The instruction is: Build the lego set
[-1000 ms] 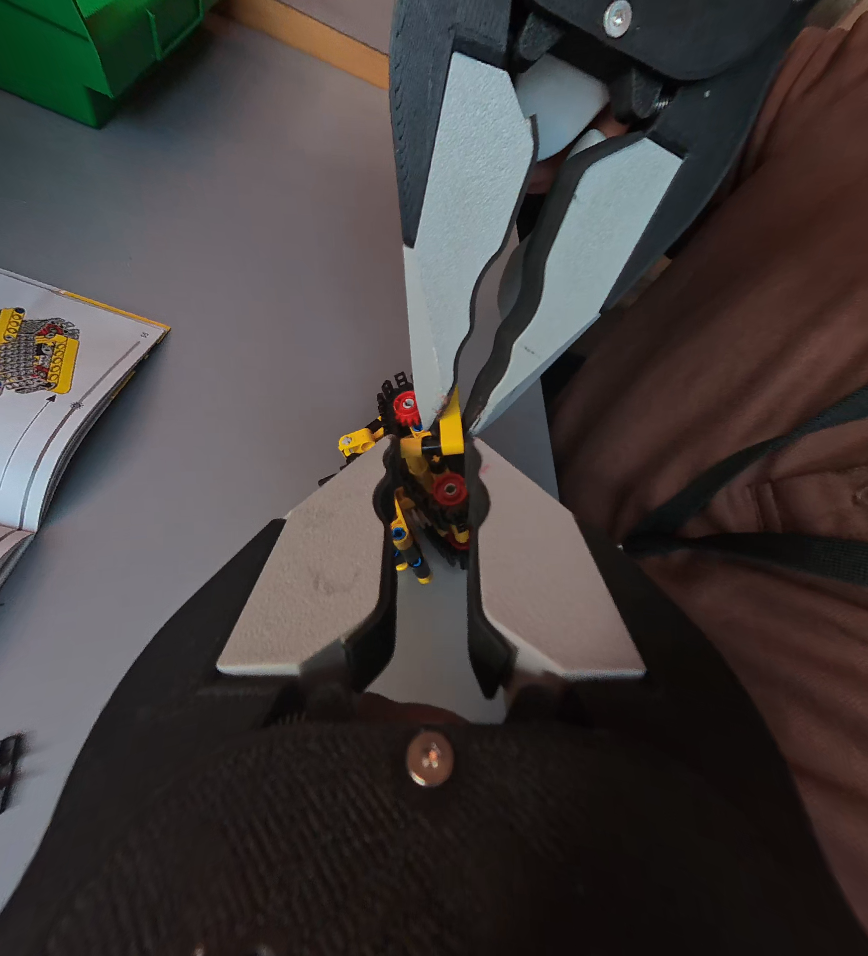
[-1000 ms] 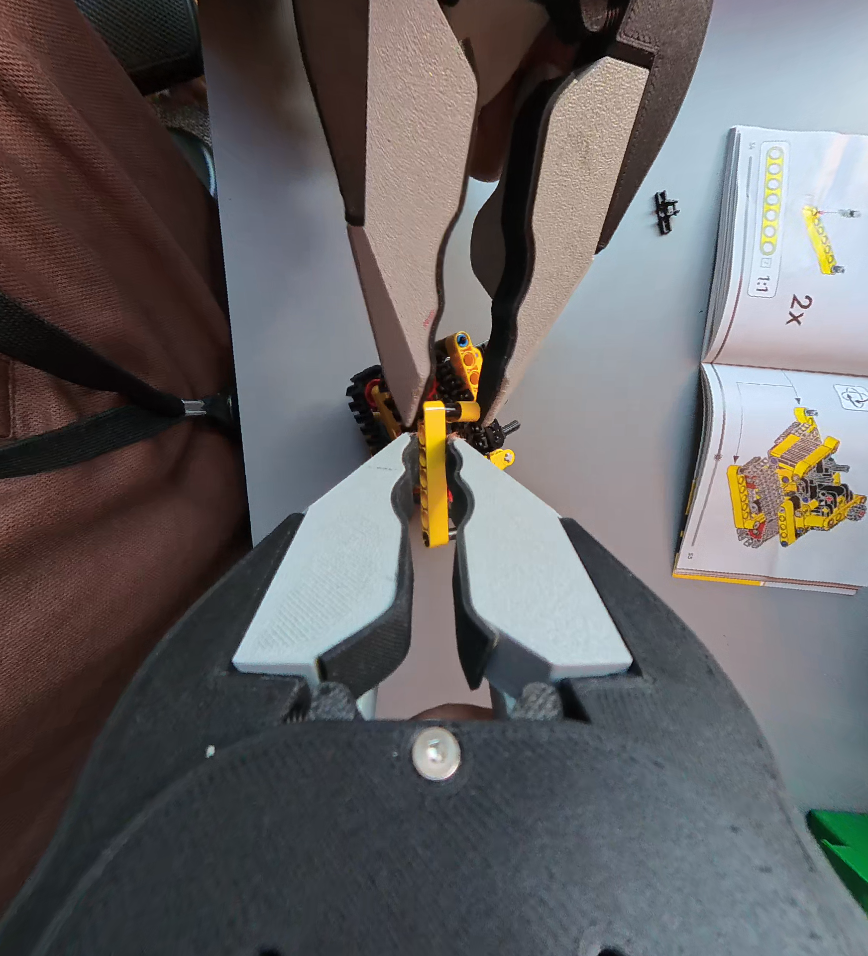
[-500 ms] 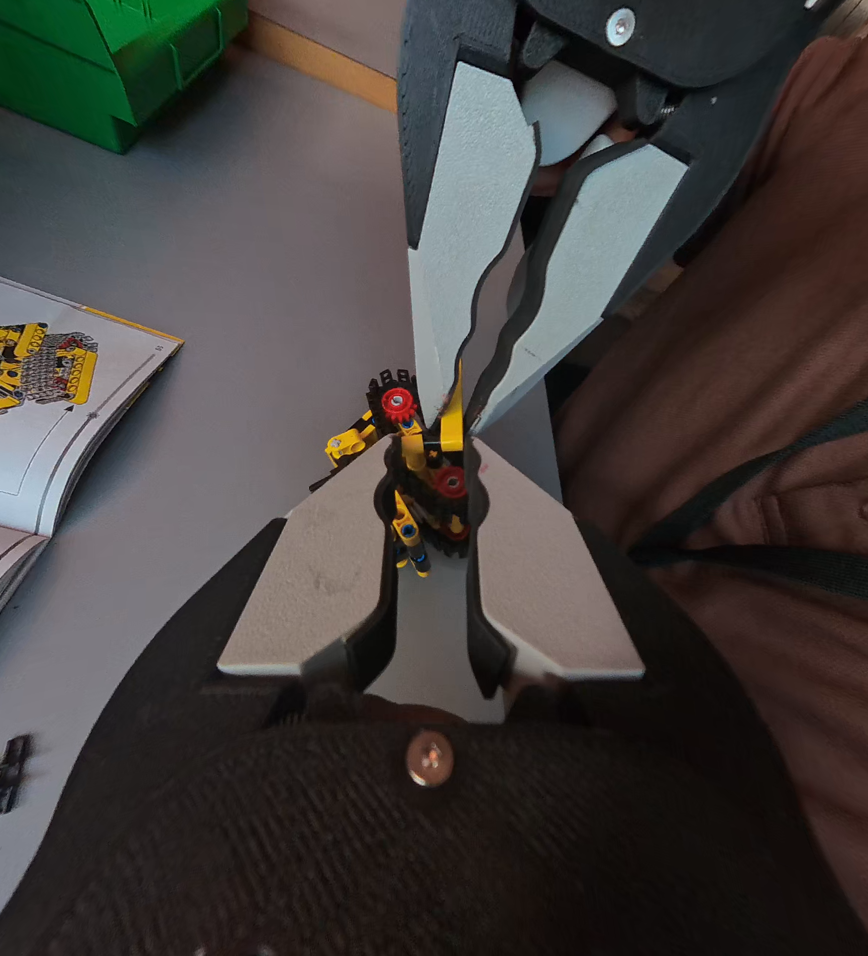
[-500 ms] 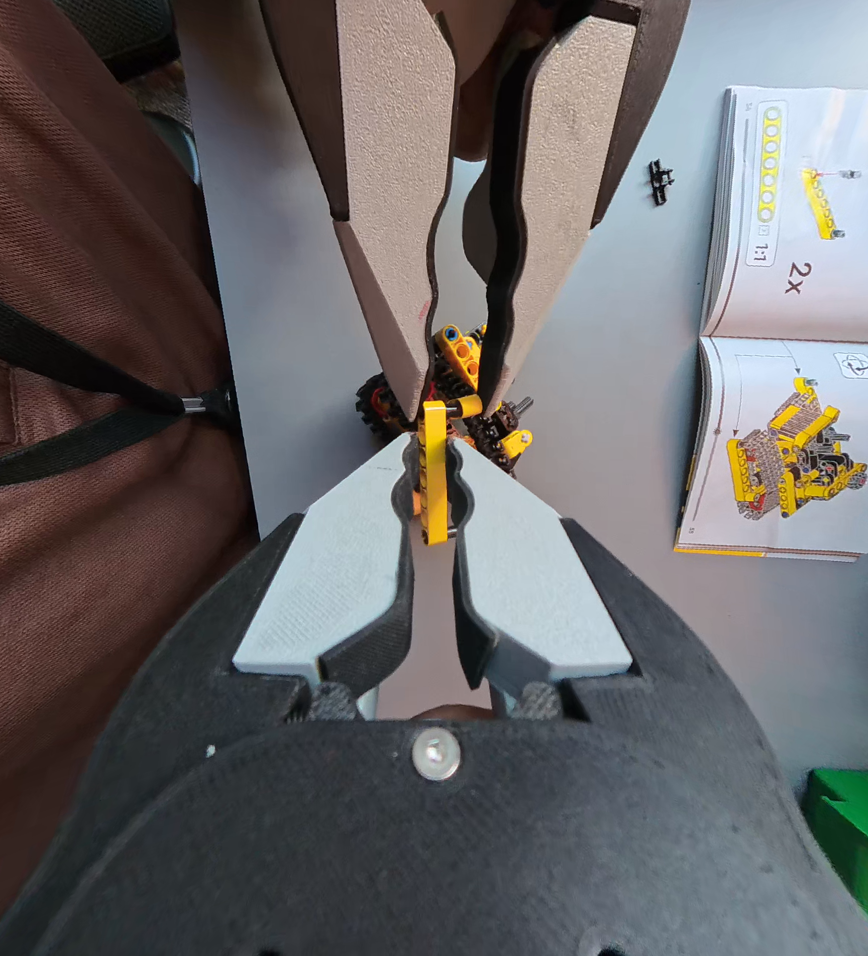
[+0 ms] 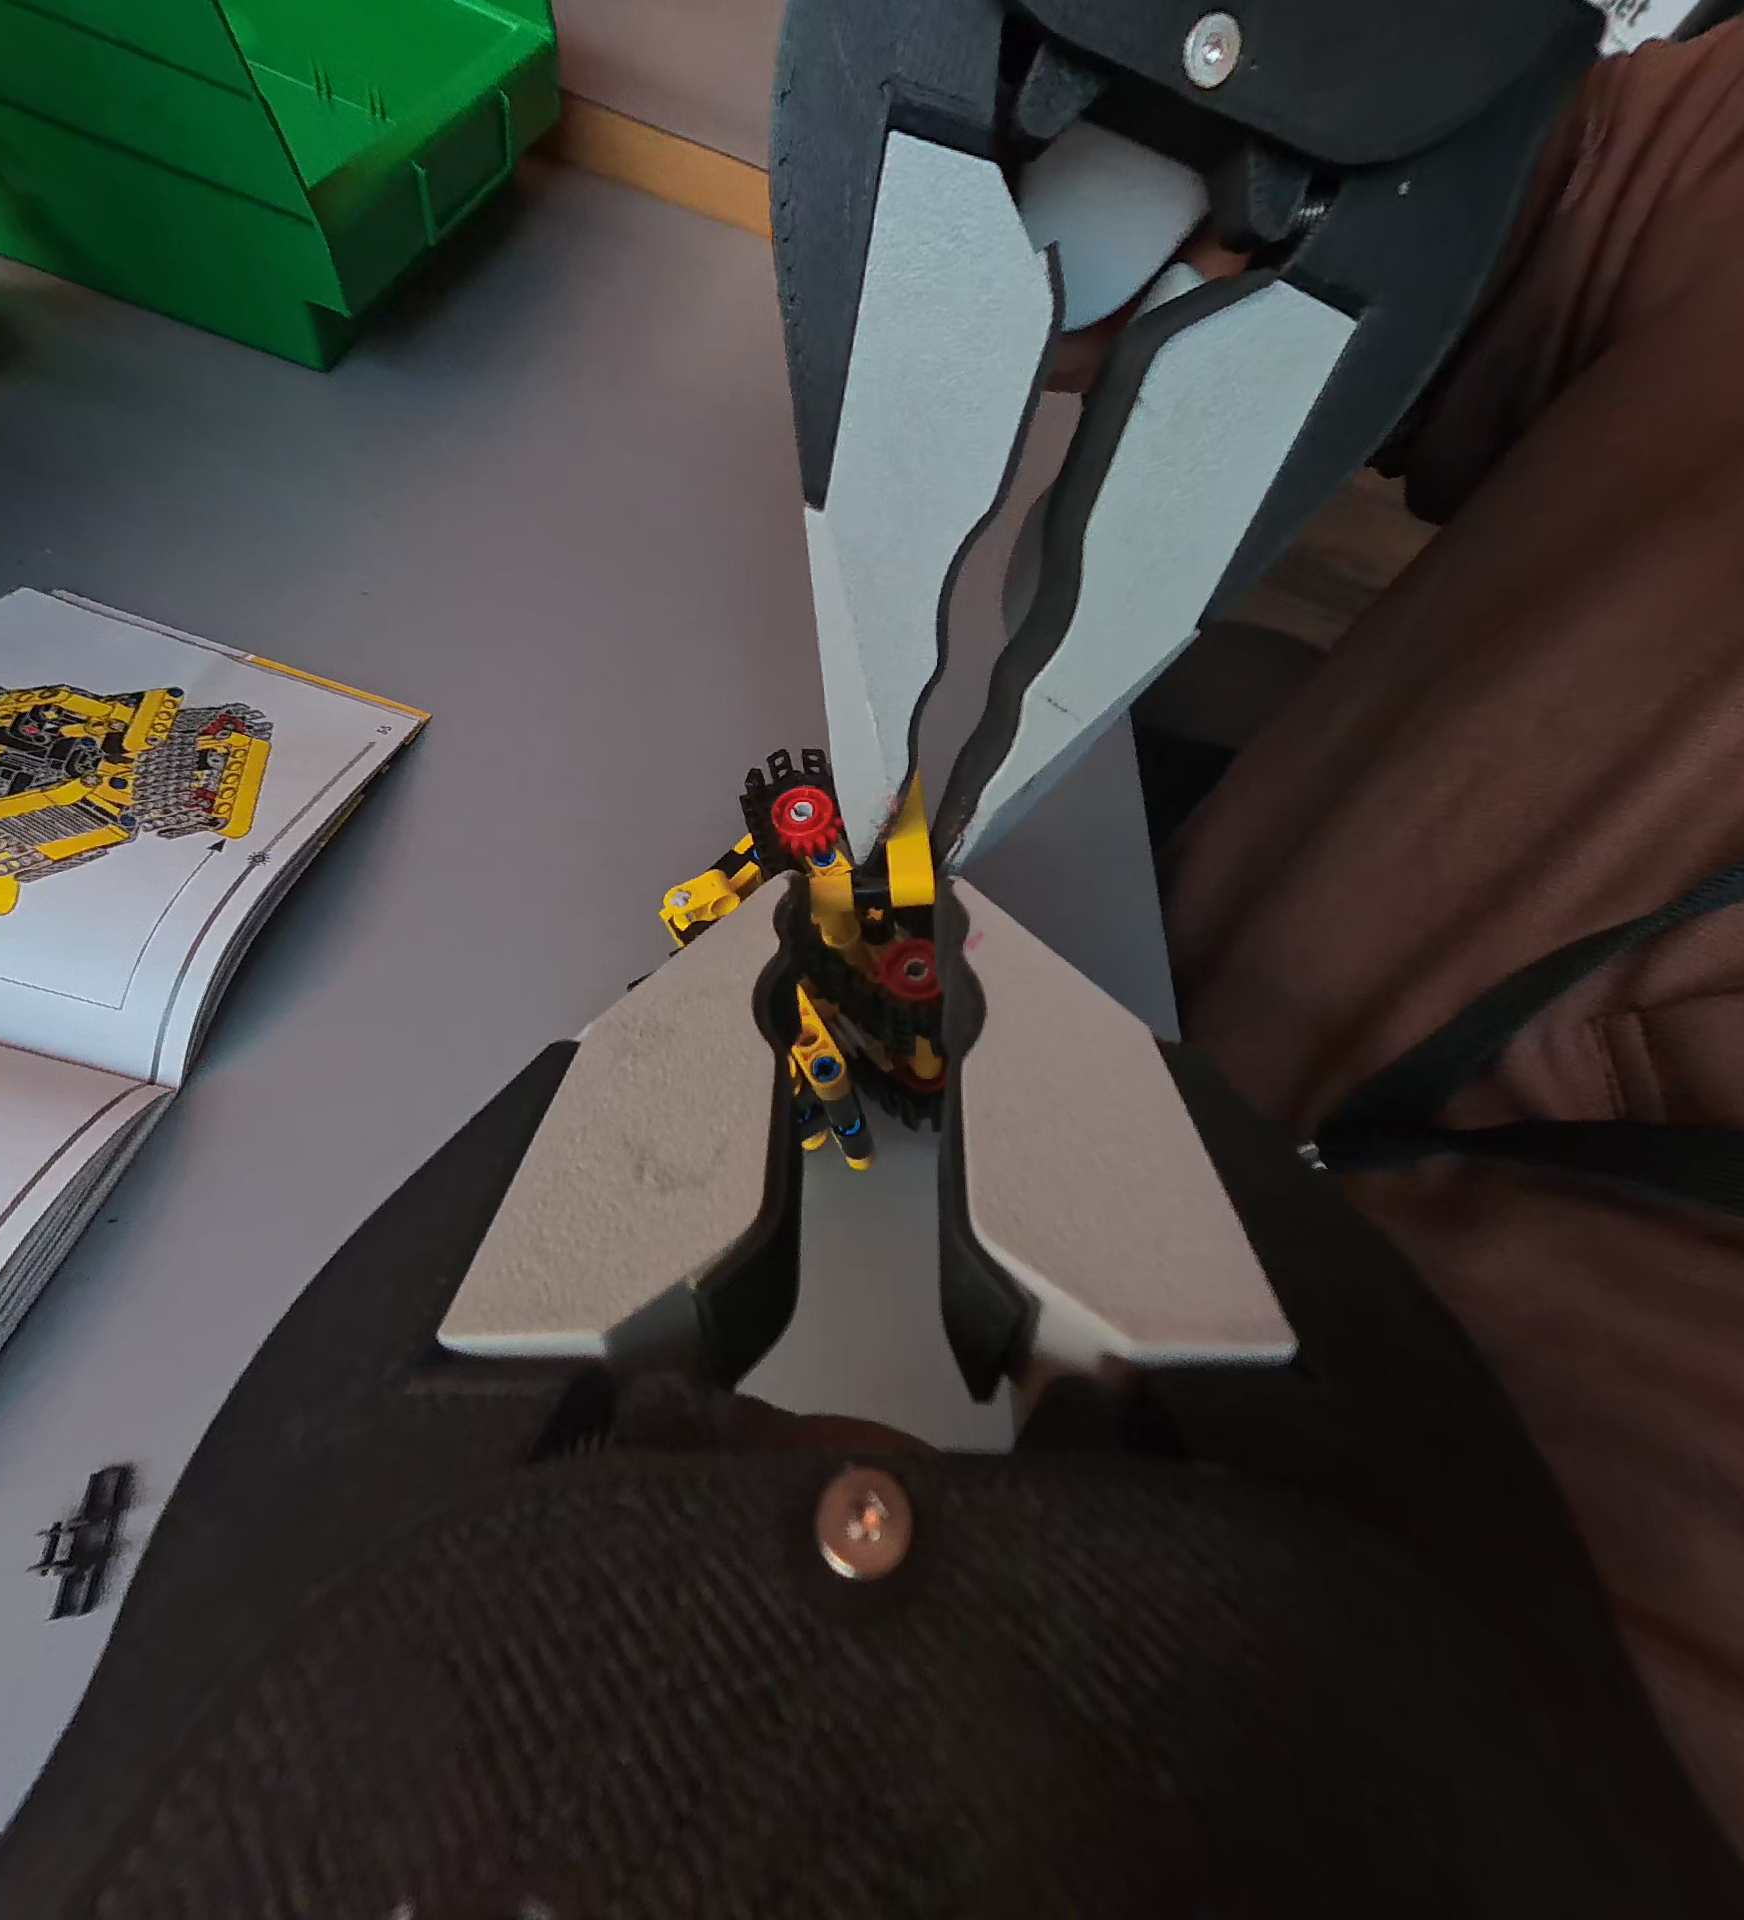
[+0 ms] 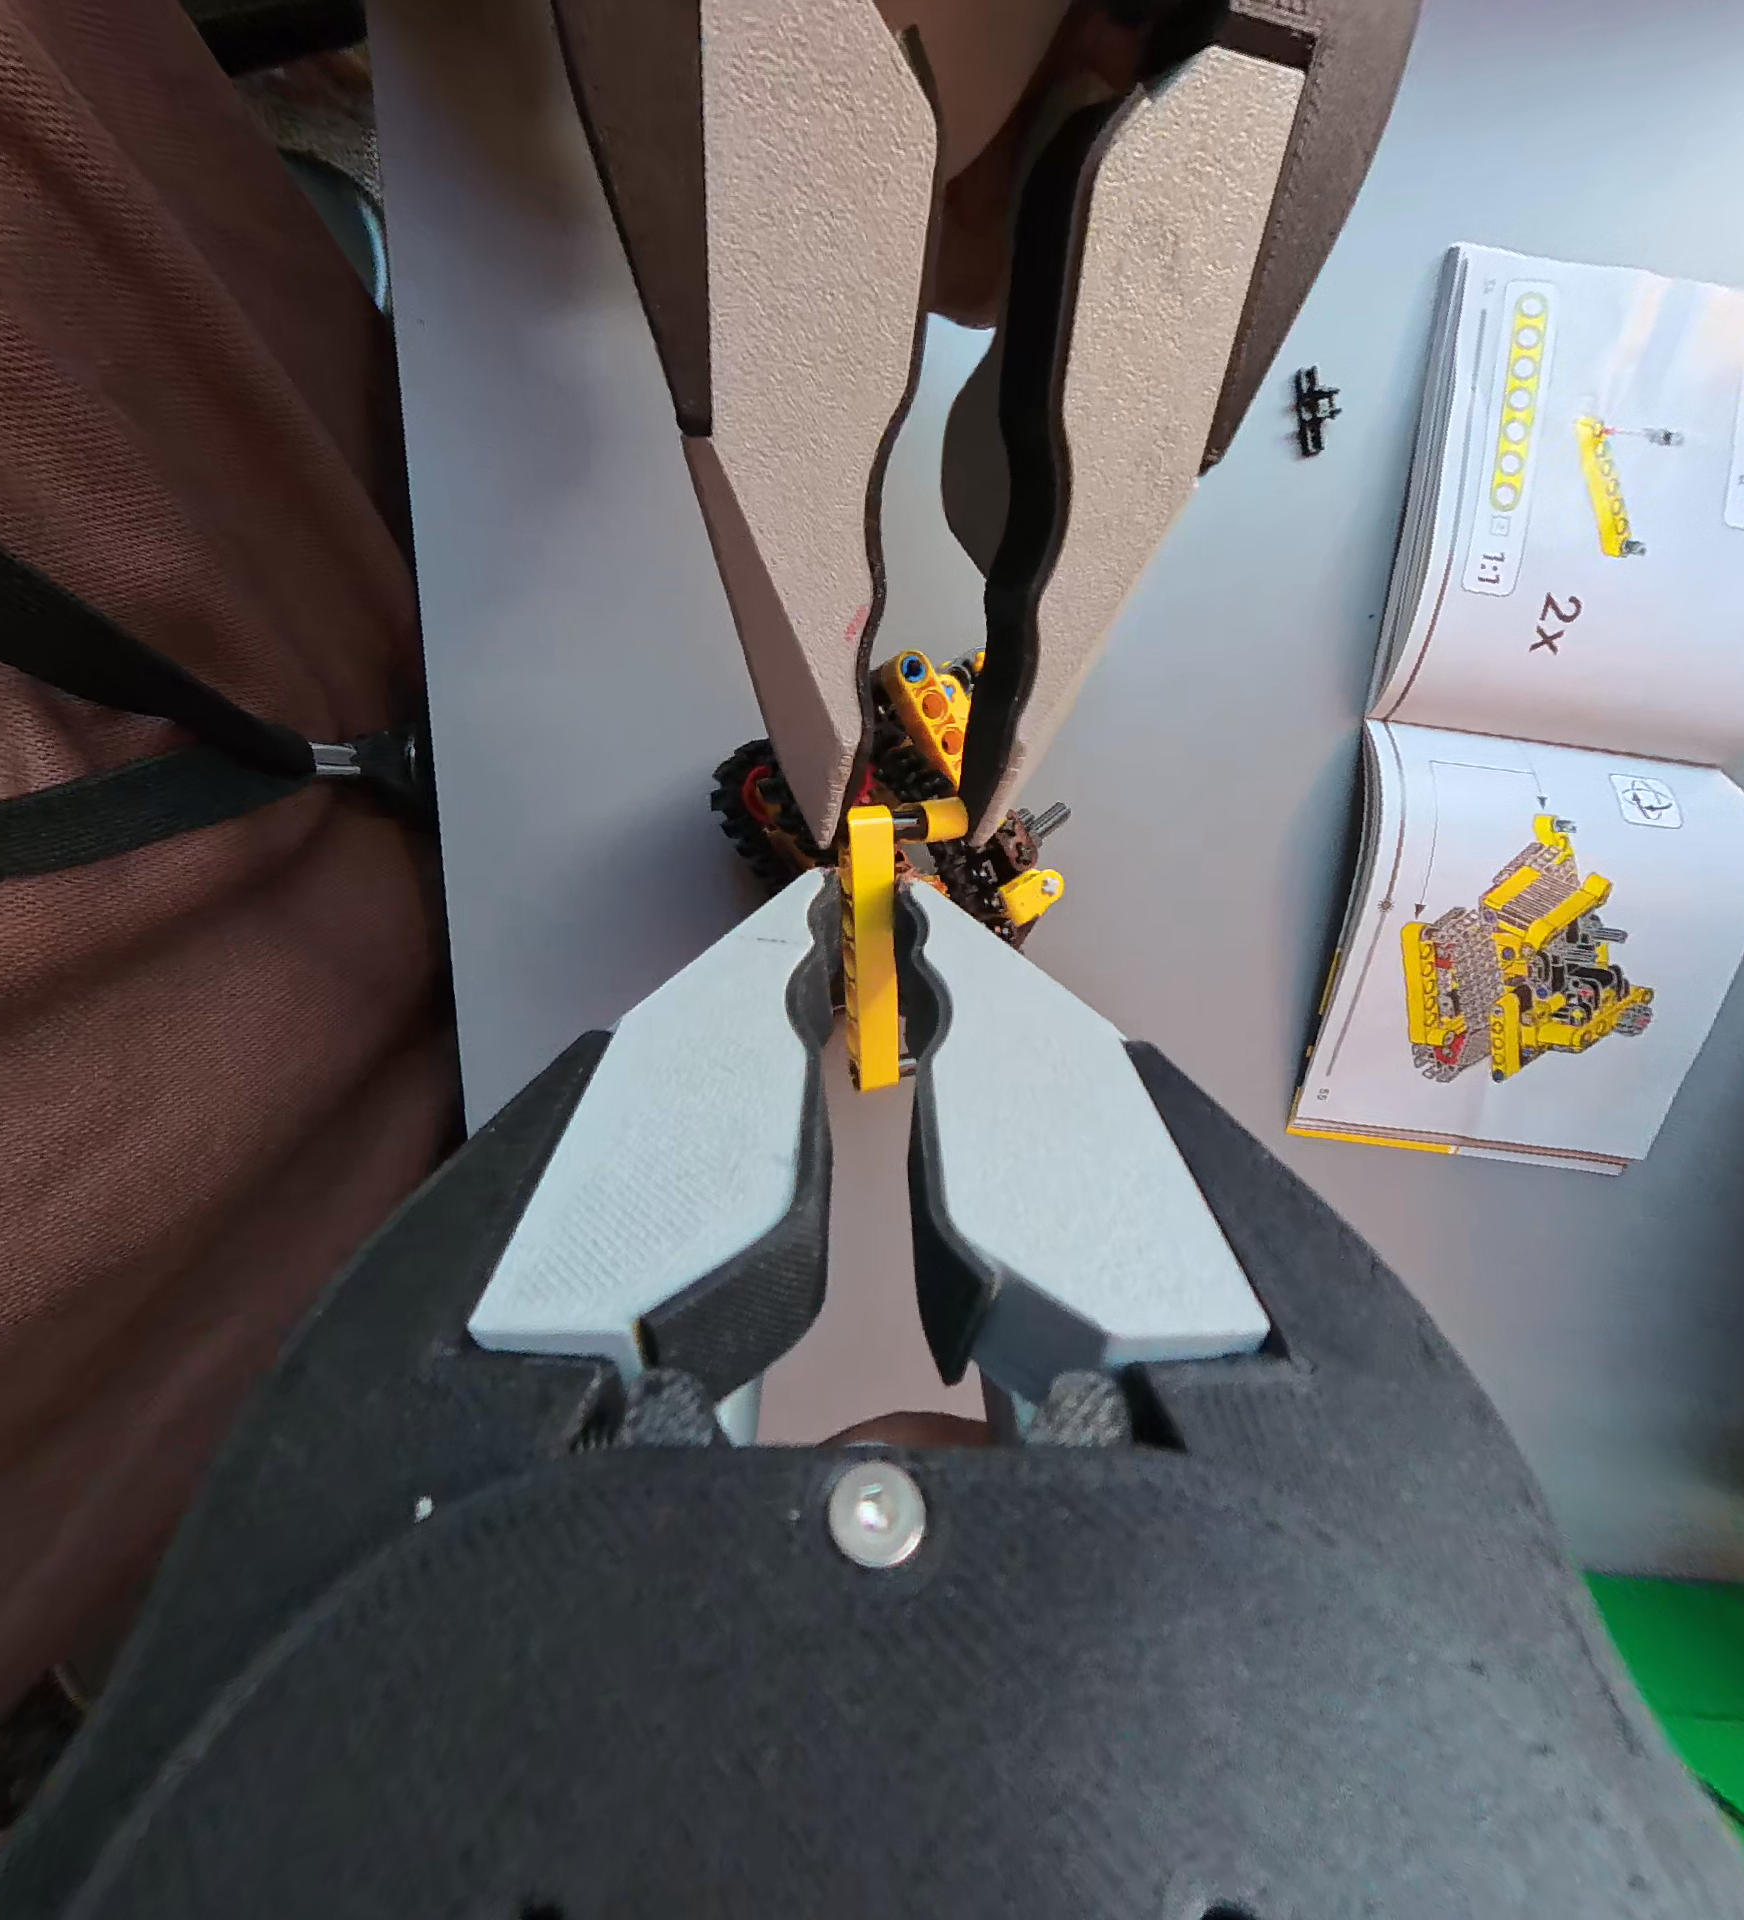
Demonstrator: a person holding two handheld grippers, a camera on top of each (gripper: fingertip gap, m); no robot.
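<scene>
My left gripper (image 5: 863, 894) is shut on a yellow, black and red lego model (image 5: 852, 997) with red gears, held above the grey table (image 5: 494, 540). My right gripper (image 6: 866, 881) is shut on a long yellow lego beam (image 6: 873, 966), held on edge. The two grippers meet tip to tip, and the beam's far end touches the model (image 6: 925, 717). In the left wrist view the right gripper (image 5: 915, 831) comes in from the top with the beam (image 5: 912, 852) between its fingertips. In the right wrist view the left gripper (image 6: 899, 821) comes in from the top.
An open instruction booklet (image 5: 89, 831) lies on the table, also in the right wrist view (image 6: 1574, 727). A small black lego part (image 5: 83, 1538) lies near it (image 6: 1315, 410). A green bin (image 5: 224, 156) stands at the back. A person in a brown shirt (image 5: 1533, 831) sits close. Both grippers' tips are close together, under 4 cm apart.
Both grippers have kept their grips and stayed tip to tip while shifting slightly over the table. The model has turned a little in view.
</scene>
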